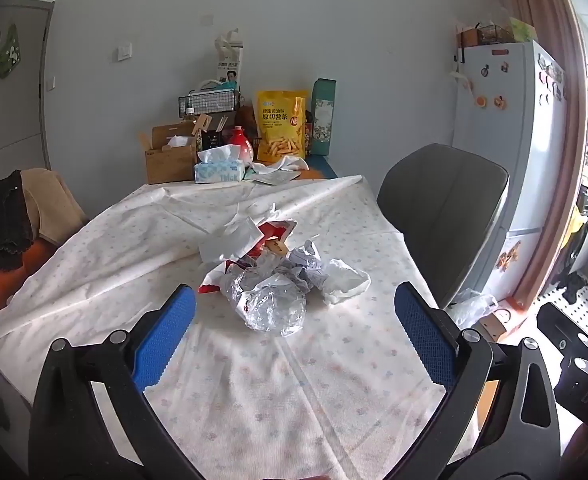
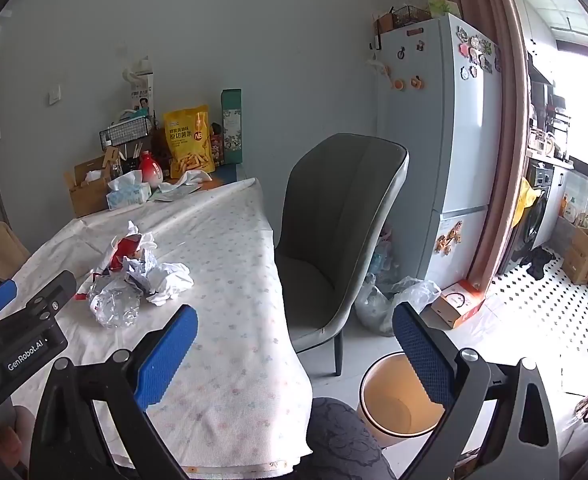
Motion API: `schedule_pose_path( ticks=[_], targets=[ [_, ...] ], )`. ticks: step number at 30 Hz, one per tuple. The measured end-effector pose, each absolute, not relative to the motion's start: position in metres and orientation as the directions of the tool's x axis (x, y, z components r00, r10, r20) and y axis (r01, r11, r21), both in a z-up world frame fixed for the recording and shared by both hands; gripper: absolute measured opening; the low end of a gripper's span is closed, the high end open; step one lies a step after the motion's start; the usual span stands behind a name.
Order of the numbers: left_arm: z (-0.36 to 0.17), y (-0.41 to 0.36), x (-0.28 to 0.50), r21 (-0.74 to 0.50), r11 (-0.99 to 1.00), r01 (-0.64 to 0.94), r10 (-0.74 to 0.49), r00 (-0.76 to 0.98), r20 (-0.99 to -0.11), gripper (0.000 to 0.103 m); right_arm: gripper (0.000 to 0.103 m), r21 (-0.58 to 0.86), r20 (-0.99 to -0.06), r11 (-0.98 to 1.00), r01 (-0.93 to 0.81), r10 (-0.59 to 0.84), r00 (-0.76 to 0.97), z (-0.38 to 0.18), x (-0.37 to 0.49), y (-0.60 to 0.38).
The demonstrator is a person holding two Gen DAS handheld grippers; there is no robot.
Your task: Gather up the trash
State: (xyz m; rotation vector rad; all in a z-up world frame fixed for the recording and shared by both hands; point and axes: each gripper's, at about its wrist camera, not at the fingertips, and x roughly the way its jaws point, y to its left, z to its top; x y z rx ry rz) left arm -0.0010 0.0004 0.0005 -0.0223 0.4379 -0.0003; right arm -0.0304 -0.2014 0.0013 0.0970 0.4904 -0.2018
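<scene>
A heap of trash [image 1: 271, 272] lies mid-table on a pale floral cloth [image 1: 294, 392]: crumpled clear plastic [image 1: 271, 308] at the front, a white paper ball [image 1: 344, 282] to the right, red and white wrappers [image 1: 253, 240] behind. My left gripper [image 1: 294, 336] stands open just short of the plastic, nothing between its blue pads [image 1: 163, 340]. In the right wrist view the same heap [image 2: 133, 276] lies to the left. My right gripper [image 2: 294, 356] is open over the table's right edge, above an empty round bin [image 2: 394, 400] on the floor. The left gripper's body [image 2: 17, 344] shows at the left.
A grey chair [image 2: 334, 232] stands at the table's right side, a fridge [image 2: 446, 128] behind it. The table's far end holds a tissue box [image 1: 217, 170], a yellow snack bag [image 1: 281, 124], a red vase [image 1: 241, 148] and cardboard boxes [image 1: 169, 160]. Plastic bags [image 2: 390, 300] and a small carton [image 2: 460, 304] lie on the floor.
</scene>
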Motion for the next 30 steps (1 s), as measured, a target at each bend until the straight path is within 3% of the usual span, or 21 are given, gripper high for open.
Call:
schedule_pose_path(
  ticks=[30],
  targets=[
    [-0.0011, 0.0014, -0.0031, -0.019, 1.0, 0.001, -0.009, 0.901, -0.434, 0.099, 0.096, 0.048, -0.467, 0.976, 0.214, -0.168, 0.868, 0.0093, -0.035, -0.2022]
  ],
)
